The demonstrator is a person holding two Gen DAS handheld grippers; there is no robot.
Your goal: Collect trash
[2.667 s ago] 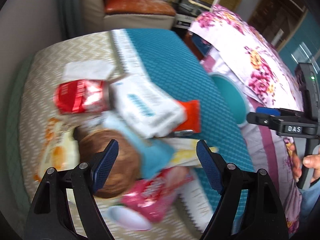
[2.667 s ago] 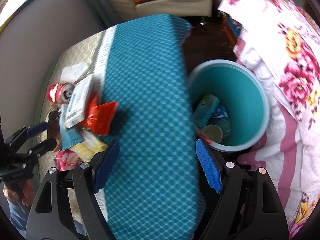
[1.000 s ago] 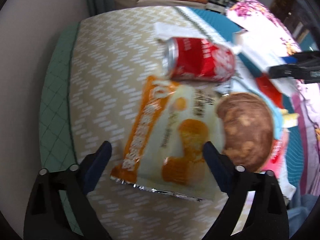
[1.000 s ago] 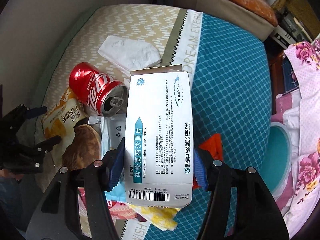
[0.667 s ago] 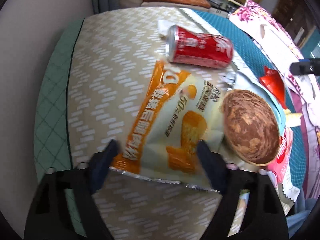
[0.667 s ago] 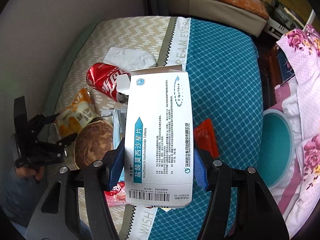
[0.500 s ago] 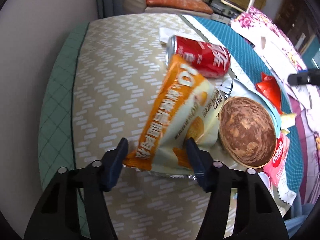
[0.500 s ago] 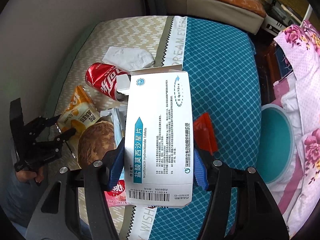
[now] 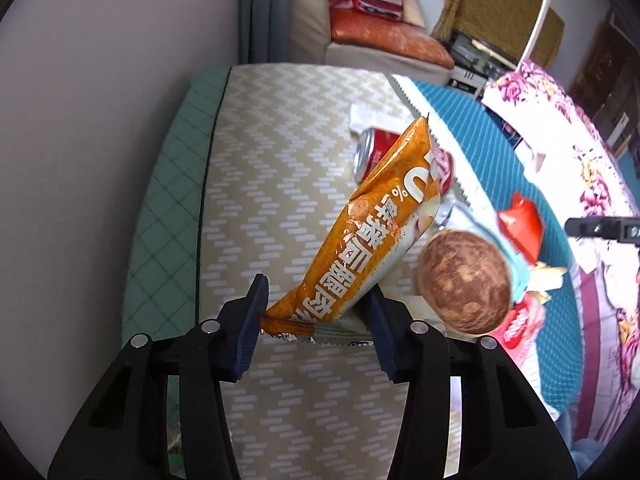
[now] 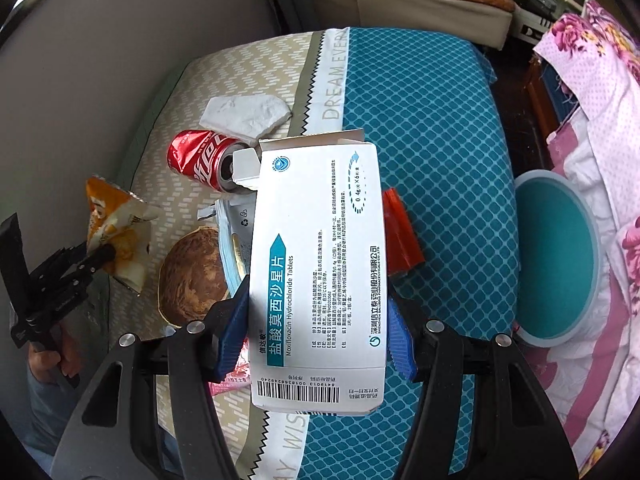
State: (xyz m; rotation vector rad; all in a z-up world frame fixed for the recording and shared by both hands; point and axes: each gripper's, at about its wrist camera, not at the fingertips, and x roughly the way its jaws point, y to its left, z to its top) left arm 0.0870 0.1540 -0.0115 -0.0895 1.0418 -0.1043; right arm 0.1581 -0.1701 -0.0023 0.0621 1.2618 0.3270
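Observation:
My left gripper (image 9: 318, 320) is shut on an orange snack bag (image 9: 372, 232) and holds it lifted above the bed; the bag also shows in the right wrist view (image 10: 114, 224). My right gripper (image 10: 318, 320) is shut on a white medicine box (image 10: 316, 272), held above the trash pile. On the bed lie a red soda can (image 10: 198, 158), a brown round lid (image 10: 188, 276), a white tissue (image 10: 244, 116), a red wrapper (image 10: 400, 236) and a pink wrapper (image 9: 520, 324). The teal trash bin (image 10: 560, 260) stands on the floor at the right.
The bed has a beige zigzag cover (image 9: 272, 160) and a teal blanket (image 10: 420, 120). A floral quilt (image 10: 592, 80) lies beside the bin. A sofa (image 9: 376, 36) stands at the back. A grey wall (image 9: 100, 120) runs along the left.
My left gripper closed on the orange snack bag and lifted it off the bed. My right gripper stayed shut on the medicine box and rose and drew back slightly.

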